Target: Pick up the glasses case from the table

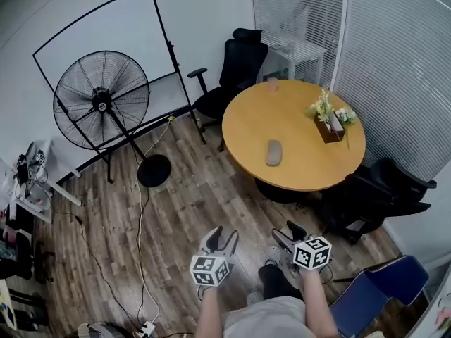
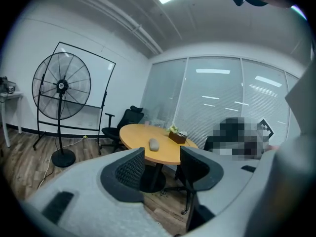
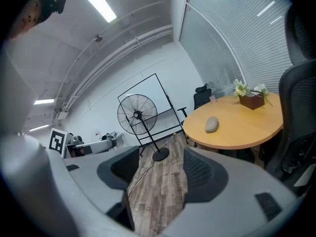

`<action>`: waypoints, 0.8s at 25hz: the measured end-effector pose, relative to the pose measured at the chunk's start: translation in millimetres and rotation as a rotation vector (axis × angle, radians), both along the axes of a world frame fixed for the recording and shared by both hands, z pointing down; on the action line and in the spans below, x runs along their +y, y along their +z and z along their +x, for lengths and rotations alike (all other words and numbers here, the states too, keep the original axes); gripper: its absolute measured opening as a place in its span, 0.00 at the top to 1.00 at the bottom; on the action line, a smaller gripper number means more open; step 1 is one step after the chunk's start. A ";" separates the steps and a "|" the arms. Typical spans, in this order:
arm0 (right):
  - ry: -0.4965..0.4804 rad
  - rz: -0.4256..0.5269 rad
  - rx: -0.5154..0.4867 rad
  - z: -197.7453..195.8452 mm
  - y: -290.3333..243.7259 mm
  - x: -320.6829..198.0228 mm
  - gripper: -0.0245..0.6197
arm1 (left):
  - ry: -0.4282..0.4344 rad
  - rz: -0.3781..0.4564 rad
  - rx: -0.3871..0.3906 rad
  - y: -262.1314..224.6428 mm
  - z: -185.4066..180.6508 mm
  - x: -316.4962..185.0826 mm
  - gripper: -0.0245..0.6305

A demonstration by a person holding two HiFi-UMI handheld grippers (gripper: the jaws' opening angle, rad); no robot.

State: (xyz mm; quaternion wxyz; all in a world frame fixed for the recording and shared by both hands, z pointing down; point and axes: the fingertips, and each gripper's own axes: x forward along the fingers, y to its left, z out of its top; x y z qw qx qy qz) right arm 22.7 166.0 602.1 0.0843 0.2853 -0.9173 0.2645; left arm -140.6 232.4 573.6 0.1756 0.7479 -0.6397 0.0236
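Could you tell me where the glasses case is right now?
In the head view, right of centre, the glasses case lies on the round table, left of the flower box.

The head view looks from above the person, steeply down and forward, with the left gripper and the right gripper near its lower edge and the round table well ahead; the left gripper view sits low, facing nearly level along its jaws toward that far-off table; the right gripper view does likewise, rolled to one side; all three share the table and the standing fan.
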 end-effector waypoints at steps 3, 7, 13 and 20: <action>-0.001 -0.003 0.000 -8.3 -1.0 -20.6 0.55 | -0.006 -0.002 0.003 -0.3 -8.3 -16.1 0.64; -0.005 -0.014 0.003 -18.6 0.4 -48.0 0.54 | -0.016 -0.012 0.006 1.0 -18.0 -40.4 0.64; -0.018 -0.028 0.004 -23.9 4.0 -95.0 0.53 | -0.023 -0.029 -0.004 1.9 -22.2 -87.3 0.64; 0.007 -0.050 -0.052 -18.8 2.2 -161.2 0.53 | -0.006 -0.049 -0.034 -3.0 -18.4 -145.2 0.62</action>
